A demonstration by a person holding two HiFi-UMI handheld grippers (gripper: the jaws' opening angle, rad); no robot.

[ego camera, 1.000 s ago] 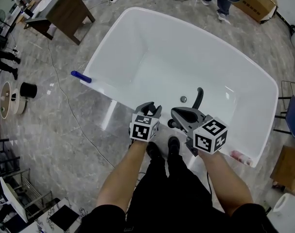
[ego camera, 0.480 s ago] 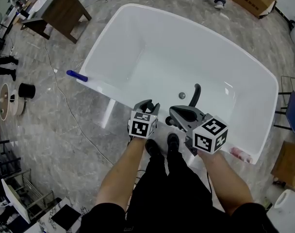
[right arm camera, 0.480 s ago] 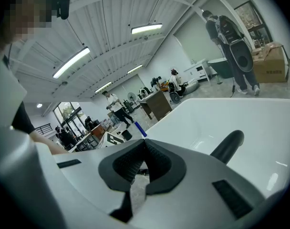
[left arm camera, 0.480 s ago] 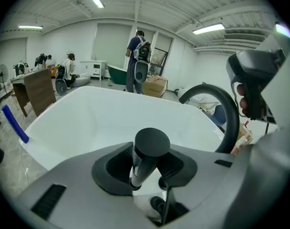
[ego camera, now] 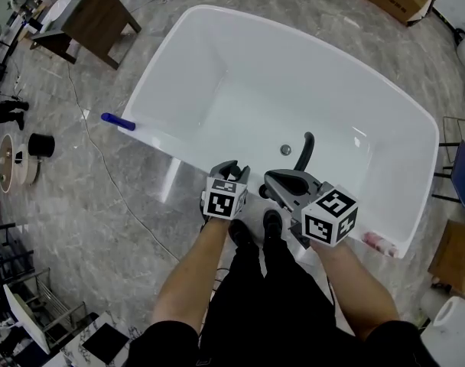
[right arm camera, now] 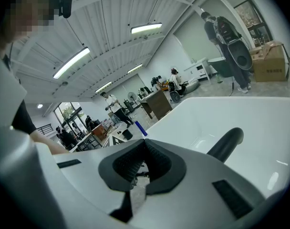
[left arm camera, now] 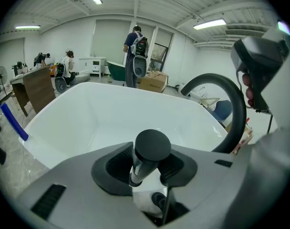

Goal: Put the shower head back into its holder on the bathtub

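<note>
My left gripper (left arm camera: pixel 147 159) is shut on the shower head (left arm camera: pixel 152 147), a slim chrome stem with a round black cap that stands upright between the pads. Just beneath it a dark round opening (left arm camera: pixel 157 200) shows in a white part by the tub's near rim. In the head view the left gripper (ego camera: pixel 231 168) hangs over the near rim of the white bathtub (ego camera: pixel 179 155). The right gripper (ego camera: pixel 278 180) is beside it, to the right. Its pads (right arm camera: pixel 157 168) meet with nothing between them. The black curved spout (ego camera: pixel 304 151) rises just beyond both grippers.
A blue object (ego camera: pixel 116 121) lies on the tub's left rim and a pink one (ego camera: pixel 379 243) on the right corner. The drain (ego camera: pixel 285 150) sits by the spout. My feet (ego camera: pixel 252 232) stand against the tub. A wooden table (ego camera: pixel 87 17) and a floor cable (ego camera: pixel 118 193) are to the left.
The left gripper has sunk a little toward the tub's near rim with the shower head still in it. The right gripper has stayed where it was.
</note>
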